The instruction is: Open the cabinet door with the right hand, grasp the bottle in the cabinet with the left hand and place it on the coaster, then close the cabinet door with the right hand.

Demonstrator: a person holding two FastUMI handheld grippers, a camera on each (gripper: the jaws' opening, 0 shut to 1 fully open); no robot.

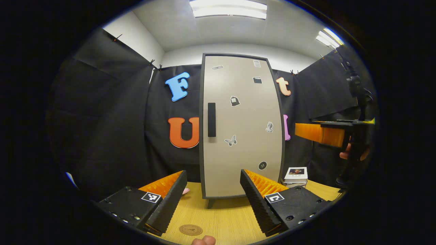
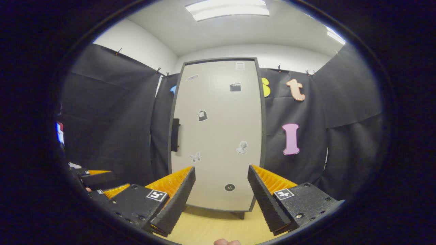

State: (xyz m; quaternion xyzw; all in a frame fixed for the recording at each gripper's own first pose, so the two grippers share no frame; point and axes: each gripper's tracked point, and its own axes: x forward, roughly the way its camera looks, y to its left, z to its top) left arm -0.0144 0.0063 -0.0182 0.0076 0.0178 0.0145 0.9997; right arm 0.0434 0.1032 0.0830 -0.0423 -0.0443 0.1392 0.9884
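A: Start at the right hand-held gripper (image 2: 220,185). What is it doing?

B: Its two fingers stand spread apart with nothing between them, so it is released. In the right gripper view it faces the cabinet door (image 2: 218,136) squarely, apart from it. I judge it is held there because the door is its job, and the door is shut.

A: And the left hand-held gripper (image 1: 213,190)?

B: Also released and empty, fingers apart, hanging low over the counter (image 1: 218,217). It points at the same door. My guess is that it waits, since it has nothing to take until the door swings.

A: Where would the right one take hold?

B: On the dark upright handle (image 1: 212,119), which sits near the door's left edge in both views. That suggests the hinges are on the far side from the handle, so the door would swing out toward the right hand.

A: Where is the bottle?

B: Hidden. The task puts it inside the cabinet, and the closed door covers whatever is in there.

A: And the coaster (image 1: 190,229)?

B: A round brown disc lying flat on the counter in front of the cabinet, between the left fingers, near at hand for the left side. A small stack of books (image 1: 295,175) rests beside the cabinet's right foot, apart from it all.
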